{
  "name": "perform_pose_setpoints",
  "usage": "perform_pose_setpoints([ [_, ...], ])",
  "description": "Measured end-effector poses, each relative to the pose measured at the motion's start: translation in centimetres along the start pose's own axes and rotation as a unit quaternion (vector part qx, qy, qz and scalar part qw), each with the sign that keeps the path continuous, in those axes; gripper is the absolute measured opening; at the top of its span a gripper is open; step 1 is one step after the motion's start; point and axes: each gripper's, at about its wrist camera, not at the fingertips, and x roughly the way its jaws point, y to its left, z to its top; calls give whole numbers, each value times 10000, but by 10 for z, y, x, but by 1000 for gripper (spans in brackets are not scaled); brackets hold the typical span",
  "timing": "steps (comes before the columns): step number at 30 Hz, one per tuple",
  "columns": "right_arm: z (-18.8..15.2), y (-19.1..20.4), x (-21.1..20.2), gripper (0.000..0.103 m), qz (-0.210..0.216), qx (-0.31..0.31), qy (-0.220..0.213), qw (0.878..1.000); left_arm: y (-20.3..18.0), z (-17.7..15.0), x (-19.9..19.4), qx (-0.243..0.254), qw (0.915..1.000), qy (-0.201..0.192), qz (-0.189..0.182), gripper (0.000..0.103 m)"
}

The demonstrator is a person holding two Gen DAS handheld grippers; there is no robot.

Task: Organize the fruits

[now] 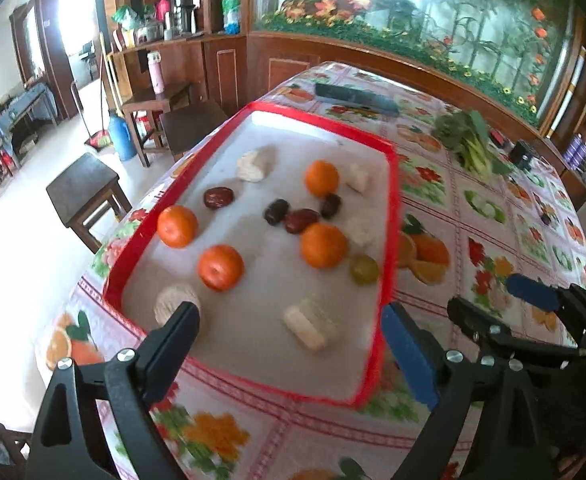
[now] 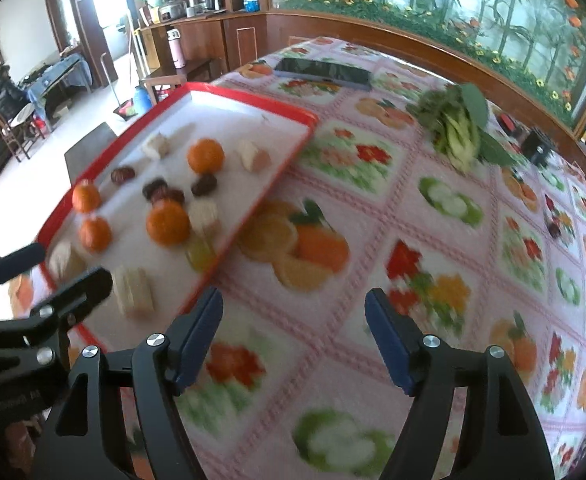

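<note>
A red-rimmed white tray (image 1: 389,208) (image 2: 253,108) lies on the floral tablecloth. It holds several oranges (image 1: 323,245) (image 2: 168,222), several dark red dates (image 1: 301,220) (image 2: 204,185), a green fruit (image 1: 364,269) (image 2: 201,254) and several white pieces (image 1: 311,322) (image 2: 135,290). My left gripper (image 1: 289,328) is open and empty over the tray's near end. My right gripper (image 2: 293,320) is open and empty above the cloth, right of the tray; it also shows in the left wrist view (image 1: 489,300).
A dark phone (image 1: 355,98) (image 2: 323,72) lies at the table's far end. A bunch of leafy greens (image 1: 469,140) (image 2: 457,128) and a small black box (image 2: 537,146) lie at the far right. Stools (image 1: 83,188) stand left of the table.
</note>
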Motion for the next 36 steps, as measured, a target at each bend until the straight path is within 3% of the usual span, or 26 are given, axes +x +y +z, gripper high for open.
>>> perform_pose_setpoints([
  [5, -39, -14, -15, 78, -151, -113, 28, 9998, -18, -23, -23, -67, 9994, -278, 178, 99],
  [10, -77, -21, -27, 80, -298, -198, 26, 9994, -21, -44, -32, -267, 9992, -304, 54, 103],
  [13, -91, -22, -30, 80, -279, -203, 55, 9994, -25, -57, -26, -200, 9998, 50, 20, 103],
  [20, -111, -23, -30, 80, -131, -201, 226, 9995, -27, -86, -32, -205, 9989, 175, 391, 103],
  [23, -114, -23, -30, 80, -115, -194, 235, 9995, -23, -90, -28, -249, 9961, 582, 621, 103],
  [28, -117, -22, -32, 80, -75, -203, 232, 9995, -12, -100, -41, -506, 9961, 377, 621, 103],
  [33, -118, -17, -34, 80, -45, -244, 222, 9994, -11, -107, -53, -436, 9929, 43, 1103, 103],
  [36, -118, -14, -34, 80, -41, -294, 216, 9993, -14, -109, -59, -197, 9929, -98, 1167, 103],
])
